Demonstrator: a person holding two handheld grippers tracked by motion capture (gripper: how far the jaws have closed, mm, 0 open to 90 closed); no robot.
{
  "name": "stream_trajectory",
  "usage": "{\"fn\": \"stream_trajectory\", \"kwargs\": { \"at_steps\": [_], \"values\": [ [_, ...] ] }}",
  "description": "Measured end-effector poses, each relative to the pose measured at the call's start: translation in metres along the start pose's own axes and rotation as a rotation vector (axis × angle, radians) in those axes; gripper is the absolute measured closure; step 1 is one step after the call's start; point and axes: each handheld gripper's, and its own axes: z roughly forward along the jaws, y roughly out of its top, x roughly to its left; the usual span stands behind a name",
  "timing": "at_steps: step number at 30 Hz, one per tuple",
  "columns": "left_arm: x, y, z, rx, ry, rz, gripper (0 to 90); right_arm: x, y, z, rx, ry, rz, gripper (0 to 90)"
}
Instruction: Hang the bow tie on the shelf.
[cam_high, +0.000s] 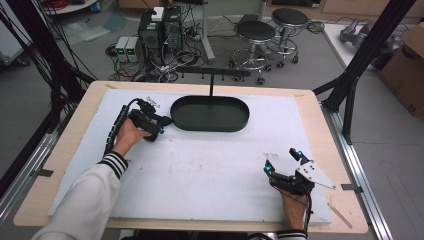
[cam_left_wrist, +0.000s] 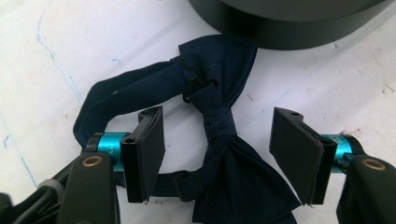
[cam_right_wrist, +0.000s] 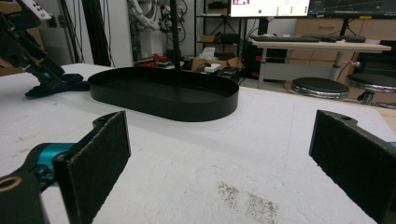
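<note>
Right gripper (cam_high: 284, 161), lower right of the high view, sits on the white mat (cam_high: 210, 175); I see its jaws spread wide, nothing between them. In the right gripper view the two black pads (cam_right_wrist: 95, 165) frame bare mat with a dark speckled stain (cam_right_wrist: 243, 196) low at centre.

Left gripper (cam_left_wrist: 217, 144), centre-left of the high view, is held by my left hand (cam_high: 127, 135) with a striped cuff (cam_high: 114, 162) behind it. Jaws released, straddling a navy bow tie (cam_left_wrist: 224, 140) that lies flat on the mat. The knot sits between the pads, touching neither as far as I can see. The strap loops off to the left and passes behind the left-hand pad.

Just beyond the bow tie stands a black oval tray (cam_high: 210, 114); its wall cuts across the top of the left gripper view, near the tie's upper wing. A thin black post (cam_high: 211, 84) rises from the tray's far edge.

Only the left gripper view resolves the bow tie; from above the gripper hides most of it. Past the table: two stools (cam_high: 255, 37) and cabled boxes (cam_high: 160, 30) on the floor.
</note>
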Motion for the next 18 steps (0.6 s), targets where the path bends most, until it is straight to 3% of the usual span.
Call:
{"fn": "stream_trajectory", "kwargs": {
  "at_steps": [9,15,18],
  "values": [
    [-0.0017,0.0005,0.0054,0.008,-0.004,0.004,47.7,-0.0003,0.0,0.0001,0.001,-0.002,-0.003,4.3],
    [0.001,-0.0008,0.0102,0.034,-0.031,-0.024,53.8,-0.0003,0.0,0.0002,0.001,-0.003,-0.006,4.3],
    [0.0015,-0.0002,0.0085,0.022,-0.037,-0.028,63.6,-0.0003,0.0,0.0001,0.001,-0.002,-0.005,4.3]
  ]
}}
